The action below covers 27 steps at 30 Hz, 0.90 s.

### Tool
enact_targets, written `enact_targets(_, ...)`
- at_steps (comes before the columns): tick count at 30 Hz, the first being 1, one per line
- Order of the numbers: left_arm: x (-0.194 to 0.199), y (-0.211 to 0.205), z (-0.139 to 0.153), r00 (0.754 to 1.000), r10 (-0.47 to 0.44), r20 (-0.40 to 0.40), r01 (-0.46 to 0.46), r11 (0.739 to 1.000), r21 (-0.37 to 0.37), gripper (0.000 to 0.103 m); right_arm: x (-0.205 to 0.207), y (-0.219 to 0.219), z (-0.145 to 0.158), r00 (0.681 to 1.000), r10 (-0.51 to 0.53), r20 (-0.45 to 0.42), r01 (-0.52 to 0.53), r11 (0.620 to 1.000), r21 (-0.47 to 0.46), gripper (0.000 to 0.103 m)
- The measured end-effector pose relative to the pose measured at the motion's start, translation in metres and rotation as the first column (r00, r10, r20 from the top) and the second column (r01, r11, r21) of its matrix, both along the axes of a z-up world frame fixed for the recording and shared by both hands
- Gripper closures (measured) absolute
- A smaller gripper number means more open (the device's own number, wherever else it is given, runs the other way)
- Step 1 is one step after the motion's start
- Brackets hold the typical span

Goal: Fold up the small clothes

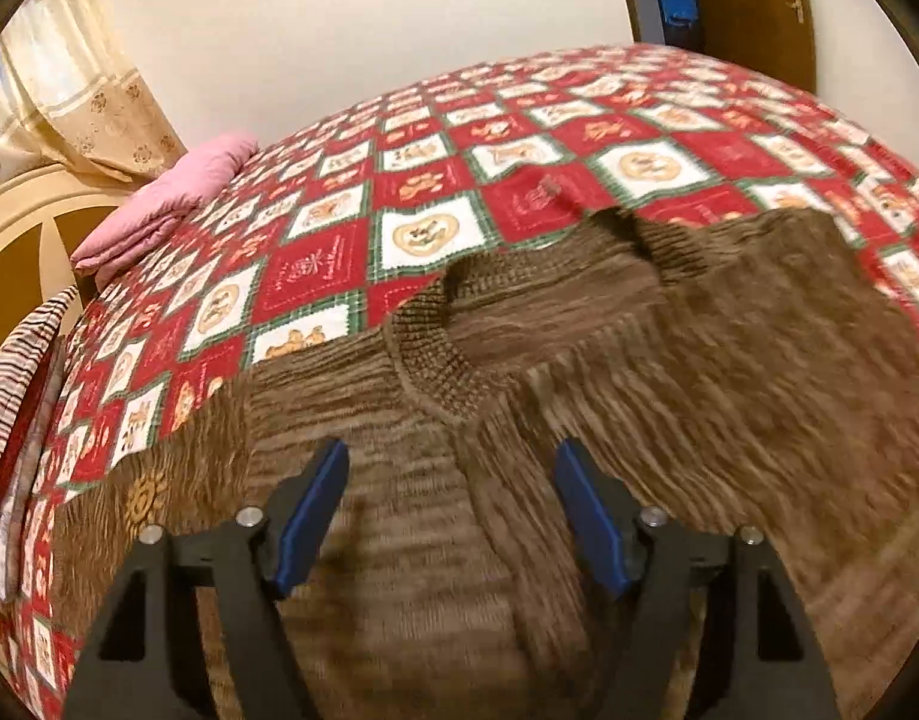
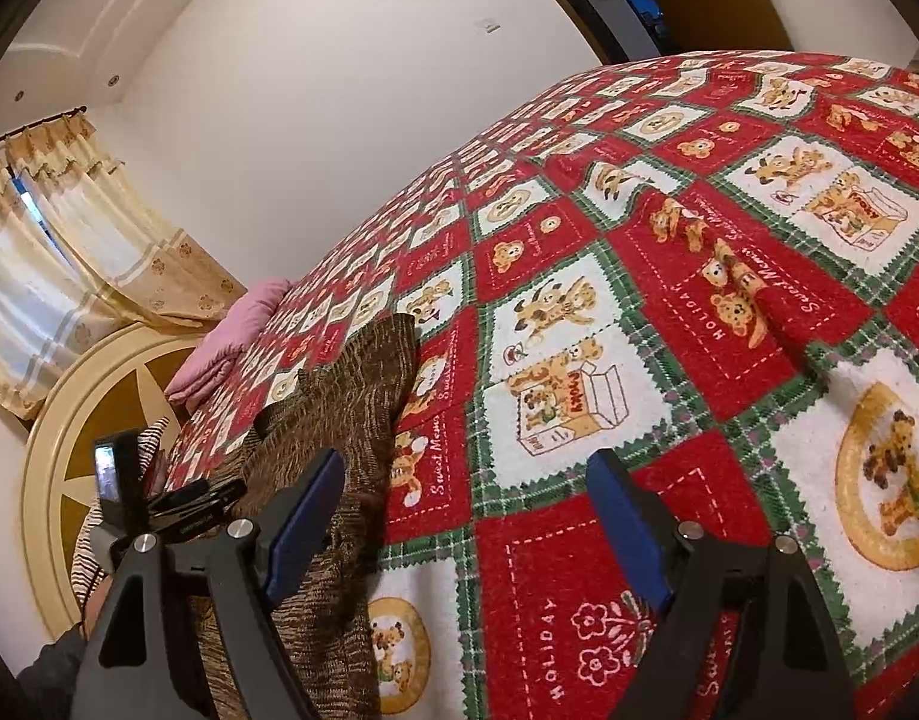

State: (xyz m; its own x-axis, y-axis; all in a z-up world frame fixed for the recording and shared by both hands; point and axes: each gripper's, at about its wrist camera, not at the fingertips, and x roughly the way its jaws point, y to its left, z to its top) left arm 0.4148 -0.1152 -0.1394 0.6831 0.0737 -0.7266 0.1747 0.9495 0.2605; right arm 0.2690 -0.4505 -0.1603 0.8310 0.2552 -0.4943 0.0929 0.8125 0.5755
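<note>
Red, white and green patchwork with teddy-bear prints covers the one bedspread point(image 2: 585, 360), which fills most of both views and is cut off at the lower and right edges. On it lies one brown knitted sweater point(image 1: 639, 372), spread flat with its ribbed collar point(image 1: 441, 354) facing up; motion blur smears its knit in the left wrist view, and in the right wrist view only one edge of it shows at the left. One cream curtain point(image 2: 69, 276) hangs at the window, partly out of frame. One pink folded cloth point(image 1: 171, 198) rests at the far end of the bed. The left gripper point(image 1: 453, 516) hovers over the sweater's chest, its two blue pads point(image 1: 312, 516) spread apart with nothing pinched between them. The right gripper point(image 2: 465, 528) stands equally wide over bare bedspread, just beside the sweater's edge, holding nothing.
</note>
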Motion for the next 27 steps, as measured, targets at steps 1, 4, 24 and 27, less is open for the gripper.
enact_targets(1,-0.008,0.0,0.001,1.0,0.0,0.006,0.0,1.0,0.011,0.026,-0.001,0.002,0.002,1.0,0.001,0.003,-0.001,1.0,-0.014,0.02)
enact_targets(4,-0.026,0.0,-0.009,0.999,-0.02,-0.026,0.021,0.999,0.031,0.023,0.005,0.021,0.014,0.999,0.027,-0.018,-0.029,0.991,-0.128,0.02)
enact_targets(24,-0.12,0.115,-0.007,0.998,0.044,-0.049,-0.052,0.981,-0.189,0.012,0.01,0.121,0.036,0.923,0.259,-0.284,-0.37,0.798,-0.475,0.051)
enact_targets(27,-0.128,0.133,0.001,0.997,0.075,-0.017,-0.077,0.978,-0.194,0.005,0.019,0.144,0.059,0.927,0.296,-0.23,-0.373,0.796,-0.477,0.043)
